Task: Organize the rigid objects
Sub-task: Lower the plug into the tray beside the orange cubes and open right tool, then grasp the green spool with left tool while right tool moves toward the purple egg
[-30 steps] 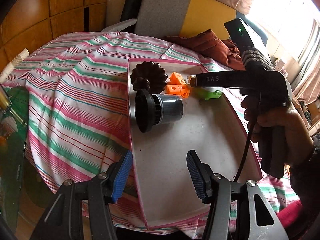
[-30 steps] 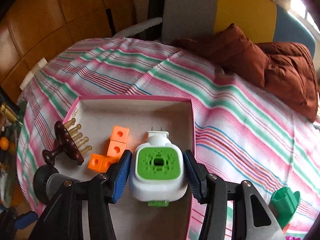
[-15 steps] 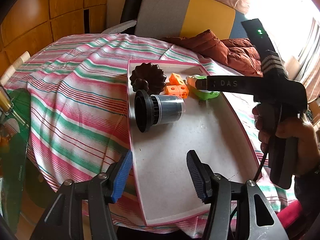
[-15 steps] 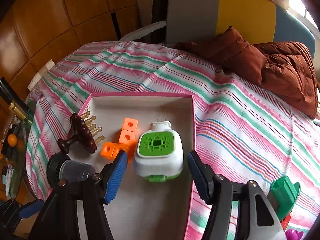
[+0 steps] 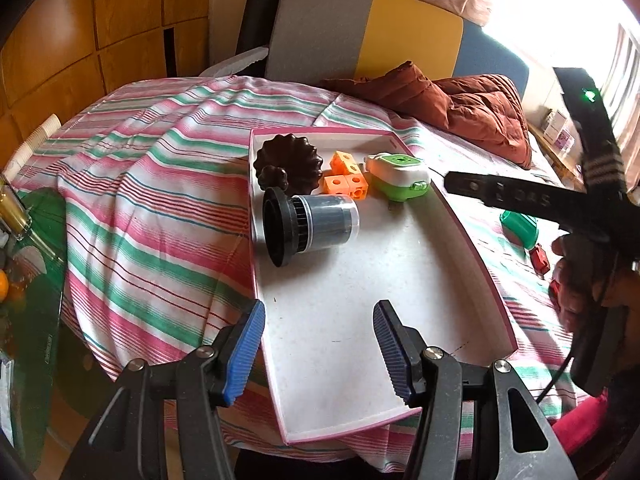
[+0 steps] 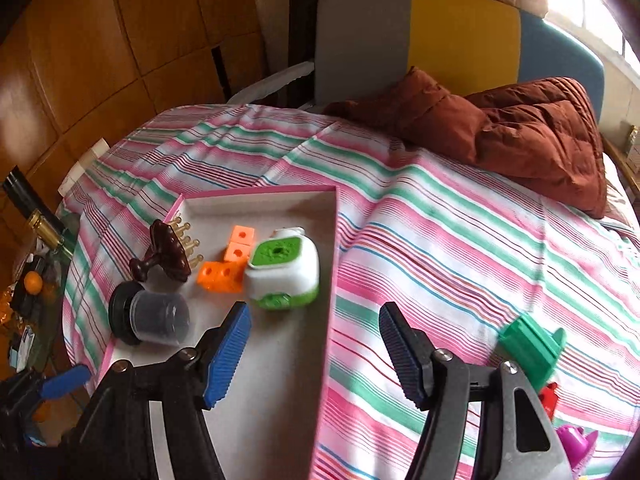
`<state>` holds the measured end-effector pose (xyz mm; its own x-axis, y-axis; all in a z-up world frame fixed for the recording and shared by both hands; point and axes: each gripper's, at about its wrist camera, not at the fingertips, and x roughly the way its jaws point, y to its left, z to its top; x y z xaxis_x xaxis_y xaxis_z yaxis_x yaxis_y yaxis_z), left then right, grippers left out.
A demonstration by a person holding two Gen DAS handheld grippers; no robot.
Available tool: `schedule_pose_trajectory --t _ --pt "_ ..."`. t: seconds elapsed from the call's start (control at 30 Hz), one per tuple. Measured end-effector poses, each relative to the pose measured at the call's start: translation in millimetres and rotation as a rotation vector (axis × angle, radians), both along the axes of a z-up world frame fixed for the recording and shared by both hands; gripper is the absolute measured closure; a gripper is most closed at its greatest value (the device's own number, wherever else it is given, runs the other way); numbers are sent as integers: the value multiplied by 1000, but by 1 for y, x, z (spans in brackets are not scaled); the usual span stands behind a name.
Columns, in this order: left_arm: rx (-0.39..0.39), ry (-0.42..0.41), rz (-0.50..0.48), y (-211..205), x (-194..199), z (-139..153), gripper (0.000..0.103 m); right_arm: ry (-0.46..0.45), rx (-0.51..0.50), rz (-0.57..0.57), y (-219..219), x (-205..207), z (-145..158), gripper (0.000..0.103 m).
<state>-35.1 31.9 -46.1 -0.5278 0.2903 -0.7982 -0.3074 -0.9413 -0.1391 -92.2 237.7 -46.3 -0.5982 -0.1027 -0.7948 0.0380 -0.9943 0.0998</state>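
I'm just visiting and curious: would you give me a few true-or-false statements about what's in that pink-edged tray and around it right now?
1. The white-and-green plug-in device lies inside the pink-edged white tray. True.
2. The dark canister with a black ribbed lid stands upright. False: it lies on its side.
3. The right gripper is clamped on the device. False: its jaws are open and empty.
4. The green plastic piece lies outside the tray on the striped cloth. True.

Striped cloth (image 6: pixel 460 240) over the table; rust-brown quilted jacket (image 6: pixel 520 132) at its far edge — grey-yellow-blue chair (image 6: pixel 440 36) behind.
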Motion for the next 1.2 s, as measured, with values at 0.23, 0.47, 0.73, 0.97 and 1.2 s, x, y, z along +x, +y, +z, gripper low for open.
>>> schedule_pose_trajectory --t 0.23,0.47,0.73,0.97,1.2 --pt "-13 7 -26 10 6 3 46 15 13 -64 35 24 7 36" --pt "-29 12 -50 20 10 6 46 18 16 -172 91 49 12 36" --pt "-45 34 -125 48 15 14 45 37 9 -412 186 82 19 36" --pt "-46 28 -195 86 12 21 45 17 -105 -727 269 114 4 36" --pt "-38 49 -316 150 9 29 19 34 -222 -815 293 130 3 36"
